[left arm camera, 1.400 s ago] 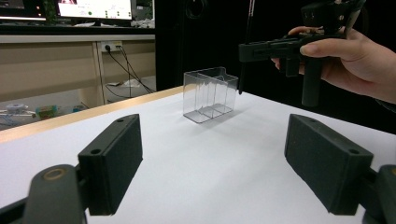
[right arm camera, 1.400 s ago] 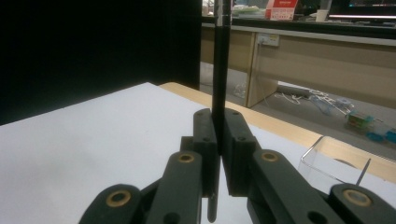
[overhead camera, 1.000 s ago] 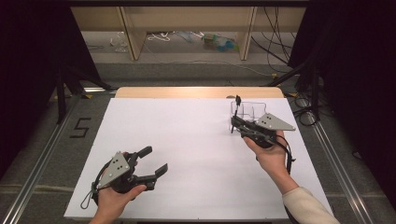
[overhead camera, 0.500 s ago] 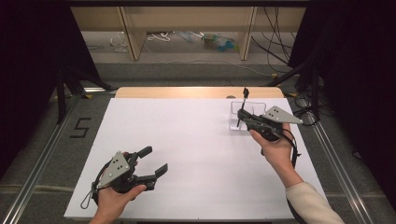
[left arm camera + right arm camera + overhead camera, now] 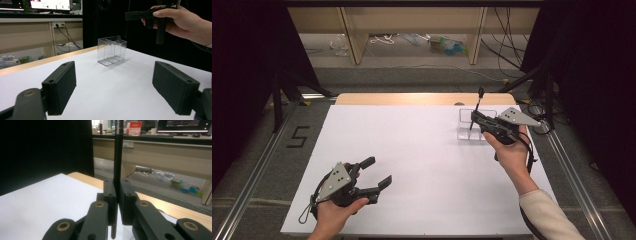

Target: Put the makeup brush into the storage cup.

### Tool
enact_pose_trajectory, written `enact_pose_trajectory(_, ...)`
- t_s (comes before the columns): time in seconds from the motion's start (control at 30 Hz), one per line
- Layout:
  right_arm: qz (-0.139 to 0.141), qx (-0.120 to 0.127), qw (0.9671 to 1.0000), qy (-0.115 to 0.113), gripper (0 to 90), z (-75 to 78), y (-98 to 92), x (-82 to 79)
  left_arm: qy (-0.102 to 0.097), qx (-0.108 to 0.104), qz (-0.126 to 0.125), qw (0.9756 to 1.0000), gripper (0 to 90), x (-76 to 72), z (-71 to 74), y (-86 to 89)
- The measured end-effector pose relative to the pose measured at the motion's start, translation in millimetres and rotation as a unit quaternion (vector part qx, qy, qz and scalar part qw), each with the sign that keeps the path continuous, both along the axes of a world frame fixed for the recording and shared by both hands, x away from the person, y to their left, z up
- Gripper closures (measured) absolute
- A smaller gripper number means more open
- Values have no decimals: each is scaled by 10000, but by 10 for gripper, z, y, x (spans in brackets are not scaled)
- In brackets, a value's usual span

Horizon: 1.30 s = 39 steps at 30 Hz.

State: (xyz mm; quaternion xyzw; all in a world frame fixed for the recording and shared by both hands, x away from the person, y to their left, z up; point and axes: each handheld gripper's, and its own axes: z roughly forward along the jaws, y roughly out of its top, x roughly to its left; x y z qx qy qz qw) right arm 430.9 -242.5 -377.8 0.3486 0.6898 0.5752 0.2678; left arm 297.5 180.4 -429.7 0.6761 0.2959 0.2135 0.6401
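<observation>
Clamped flat on a thin, matte black pen point(image 5: 118, 157), the right gripper point(image 5: 475, 118) holds the round shaft upright, above a clear, glossy plastic organiser point(image 5: 112, 50) with thin inner walls that stands near the far right edge of the smooth white table sheet point(image 5: 422, 150). Near the front left of that sheet, the left gripper point(image 5: 377, 173) hangs with its blocky, dull rubber pads point(image 5: 59, 86) spread wide around nothing.

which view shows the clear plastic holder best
The left gripper view: the clear holder stands unobstructed on the white table, dividers visible. In the high view it is small and partly behind the right gripper. The right gripper view gives no clear sight.
</observation>
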Motion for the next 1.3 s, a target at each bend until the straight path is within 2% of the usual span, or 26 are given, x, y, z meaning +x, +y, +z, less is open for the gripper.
enact_pose_trajectory(0.07, -4, 18, 10000, 37, 858, -2, 6, 1, 0, 1, -3, 10000, 194, 0, 0, 0)
enact_pose_trajectory(0.13, -49, 49, 10000, -56, 858, -9, 12, 21, -2, -7, -6, 10000, 195, 1, -1, 0)
enact_pose_trajectory(0.2, -50, -20, 10000, 18, 858, -4, 9, 28, -2, -2, -7, 10000, 194, 2, 0, 2)
enact_pose_trajectory(0.27, -93, 26, 9999, -53, 857, -8, 22, 55, 3, -7, 0, 10000, 194, 2, -2, 1)
enact_pose_trajectory(0.33, -75, -24, 10000, 2, 858, 0, 18, 58, 6, -9, -1, 10000, 194, 2, -1, 1)
enact_pose_trajectory(0.4, -82, 34, 10000, -26, 858, -2, 29, 75, -5, -31, -12, 10000, 195, 5, -4, -2)
enact_pose_trajectory(0.47, -94, -36, 9999, -1, 858, 11, 20, 83, 6, -5, -2, 10000, 195, 2, -3, 0)
enact_pose_trajectory(0.5, -133, -2, 9999, -82, 858, 11, 24, 101, 10, -7, 0, 10000, 195, 2, -3, 0)
enact_pose_trajectory(0.67, -206, -32, 9998, -7, 858, 17, 17, 120, 3, -1, 3, 10000, 194, 3, -3, 1)
enact_pose_trajectory(0.97, -290, 17, 9995, -94, 857, 23, 7, 188, 1, 7, -4, 10000, 195, 6, -5, 3)
enact_pose_trajectory(1.07, -296, -40, 9996, -27, 858, 26, 5, 204, 3, 9, -5, 10000, 195, 6, -5, 5)
enact_pose_trajectory(1.27, -327, 58, 9994, -91, 858, 24, 17, 236, -2, 18, -13, 10000, 194, 4, -5, 3)
enact_pose_trajectory(1.3, -324, -18, 9995, -27, 858, 32, 9, 231, -1, 14, -10, 10000, 194, 4, -5, 2)
